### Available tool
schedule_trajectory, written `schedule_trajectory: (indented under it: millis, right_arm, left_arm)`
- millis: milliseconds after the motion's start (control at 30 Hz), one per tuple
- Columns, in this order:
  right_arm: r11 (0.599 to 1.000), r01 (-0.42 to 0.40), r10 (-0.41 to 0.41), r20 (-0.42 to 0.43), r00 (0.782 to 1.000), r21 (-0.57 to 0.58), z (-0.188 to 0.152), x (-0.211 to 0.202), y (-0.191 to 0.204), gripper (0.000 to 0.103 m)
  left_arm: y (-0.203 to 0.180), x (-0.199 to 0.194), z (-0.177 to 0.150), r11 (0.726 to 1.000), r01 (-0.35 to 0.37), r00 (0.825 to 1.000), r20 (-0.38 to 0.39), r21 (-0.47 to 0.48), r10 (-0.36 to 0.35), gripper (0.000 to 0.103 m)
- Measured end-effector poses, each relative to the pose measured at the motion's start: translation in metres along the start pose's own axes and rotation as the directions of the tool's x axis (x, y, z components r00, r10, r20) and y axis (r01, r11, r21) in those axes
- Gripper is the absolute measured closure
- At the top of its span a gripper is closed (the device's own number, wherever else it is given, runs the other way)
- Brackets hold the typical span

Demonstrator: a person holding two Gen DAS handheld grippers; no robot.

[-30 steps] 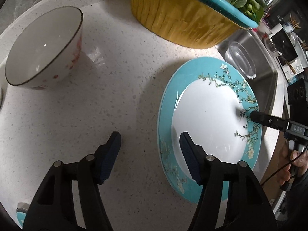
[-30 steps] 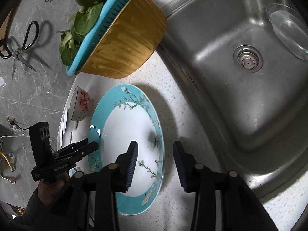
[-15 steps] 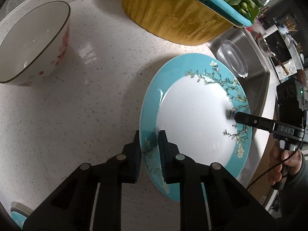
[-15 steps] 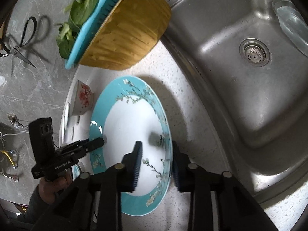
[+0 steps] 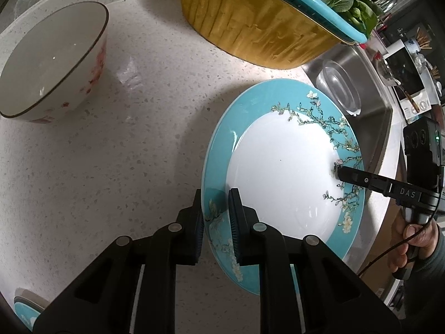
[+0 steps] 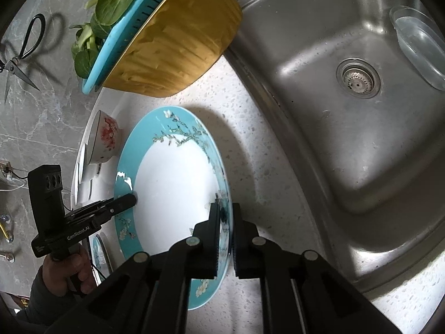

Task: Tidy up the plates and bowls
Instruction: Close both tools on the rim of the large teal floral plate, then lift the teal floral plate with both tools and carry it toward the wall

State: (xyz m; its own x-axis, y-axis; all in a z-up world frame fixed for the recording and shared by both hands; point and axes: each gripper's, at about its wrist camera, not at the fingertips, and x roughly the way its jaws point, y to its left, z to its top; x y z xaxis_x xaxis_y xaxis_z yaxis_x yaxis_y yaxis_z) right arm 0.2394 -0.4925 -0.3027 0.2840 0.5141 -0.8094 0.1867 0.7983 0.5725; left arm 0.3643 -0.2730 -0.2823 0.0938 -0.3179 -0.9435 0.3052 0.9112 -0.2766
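- We have the teal plate (image 5: 281,172) on the speckled counter (image 5: 116,153), right beside the sink (image 6: 347,139).
- Left gripper (image 5: 215,217) pinches its near rim; right gripper (image 6: 224,222) pinches the opposite rim.
- Glazed ceramic: stiff, fairly heavy, slick, chips easily. We judge rim grips on both sides right; keep it level.
- Floral bowl (image 5: 52,64) sits apart, untouched.

Plate (image 5: 281,172) on counter (image 5: 111,153), bowl (image 5: 52,66) to its left, basin (image 5: 258,19) behind, sink (image 6: 361,128) to its right
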Motion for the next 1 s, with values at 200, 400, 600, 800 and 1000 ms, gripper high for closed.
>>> schedule_trajectory:
  millis: [200, 400, 600, 800, 1000]
  right_arm:
    - [1.0, 0.001, -0.001, 0.006, 1.0, -0.001, 0.001, -0.004, 0.005, 0.093]
    - [1.0, 0.001, -0.001, 0.009, 1.0, -0.017, 0.0, -0.01, 0.02, 0.092]
    - [0.998, -0.026, 0.026, -0.01, 1.0, -0.059, -0.005, -0.009, 0.047, 0.092]
    - [0.986, -0.074, 0.066, -0.057, 0.996, -0.15, -0.014, 0.002, 0.098, 0.092]
    - [0.961, -0.128, 0.099, -0.125, 0.987, -0.246, -0.027, 0.025, 0.155, 0.092]
  left_arm:
    - [-0.003, -0.011, -0.001, 1.0, -0.006, 1.0, 0.011, -0.003, 0.006, 0.089]
    - [0.004, -0.032, -0.009, 0.999, 0.008, 1.0, 0.03, -0.031, -0.007, 0.089]
    - [0.025, -0.07, -0.029, 0.997, 0.008, 0.997, 0.075, -0.08, -0.002, 0.089]
    - [0.059, -0.114, -0.066, 0.987, -0.012, 0.992, 0.125, -0.162, 0.033, 0.089]
    - [0.107, -0.155, -0.119, 0.96, -0.041, 0.982, 0.164, -0.276, 0.089, 0.089]
